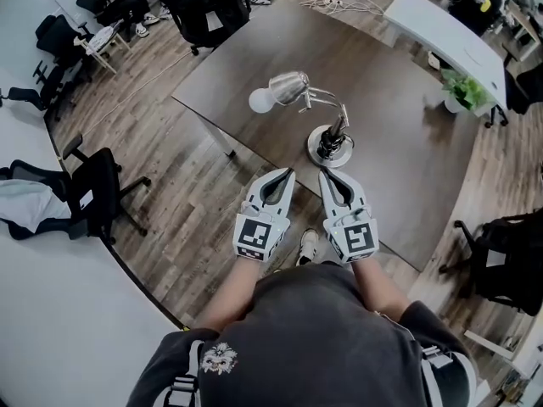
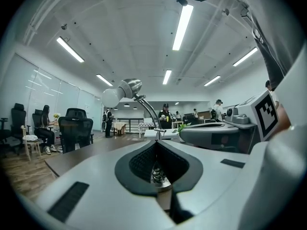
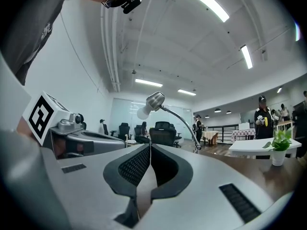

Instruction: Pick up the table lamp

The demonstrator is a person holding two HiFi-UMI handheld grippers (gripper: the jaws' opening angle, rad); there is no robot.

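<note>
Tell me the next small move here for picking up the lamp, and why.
Probably open the right hand-held gripper before advancing. Its jaws are together and empty, its tip just short of the table lamp standing on the dark table. The left hand-held gripper is shut too and sits further from the lamp.

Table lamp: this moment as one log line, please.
silver gooseneck table lamp: upright on dark table | left claw: shut, empty | right claw: shut, empty
</note>
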